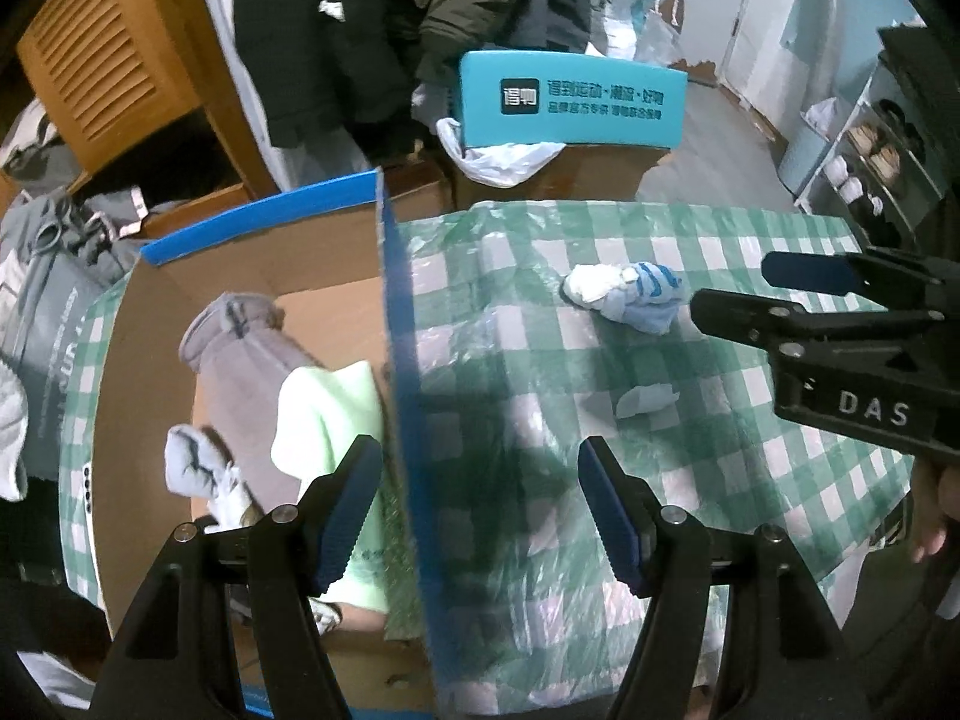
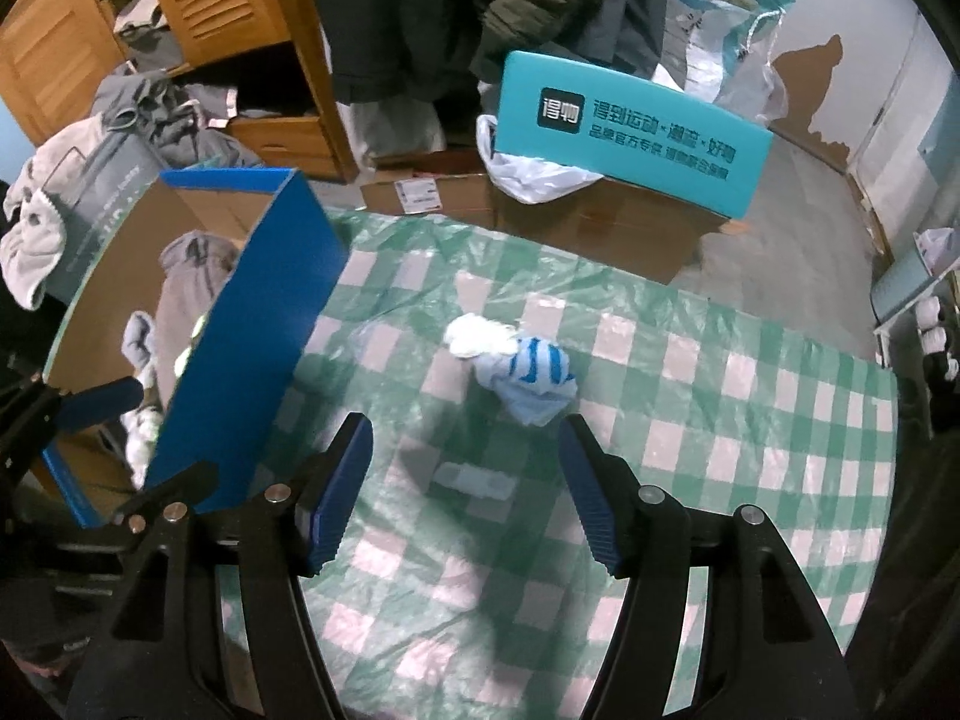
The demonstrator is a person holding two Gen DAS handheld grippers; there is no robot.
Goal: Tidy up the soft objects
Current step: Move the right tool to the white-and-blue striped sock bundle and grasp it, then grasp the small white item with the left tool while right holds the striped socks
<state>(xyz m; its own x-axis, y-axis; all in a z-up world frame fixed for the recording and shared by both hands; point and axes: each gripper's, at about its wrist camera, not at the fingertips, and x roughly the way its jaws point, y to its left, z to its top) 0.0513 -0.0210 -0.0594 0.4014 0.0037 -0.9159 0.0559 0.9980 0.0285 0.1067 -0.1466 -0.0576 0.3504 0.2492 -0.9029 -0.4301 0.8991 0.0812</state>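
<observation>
A knotted white and blue-striped cloth bundle [image 2: 516, 366] lay on the green-and-white checked plastic cover of the bench [image 2: 750, 420], alone, well to the right of the open cardboard box with blue outer walls [image 2: 252, 324]. A small flat pale scrap [image 2: 474, 480] lay on the cover just nearer the camera than the bundle. Inside the box: a folded grey garment [image 1: 240, 360], a pale green cloth [image 1: 330, 414] against the box's right wall, a light blue knotted piece [image 1: 192, 462] at the grey garment's near end. Right gripper [image 2: 465, 483] released, jaws apart, nothing between the pads, poised over the cover on the near side of the bundle. Left gripper [image 1: 480, 501] also released and empty, straddling the box's right wall. Beyond the box, a teal printed carton lid [image 2: 630, 138] and a wooden louvred cabinet [image 2: 210, 6].
</observation>
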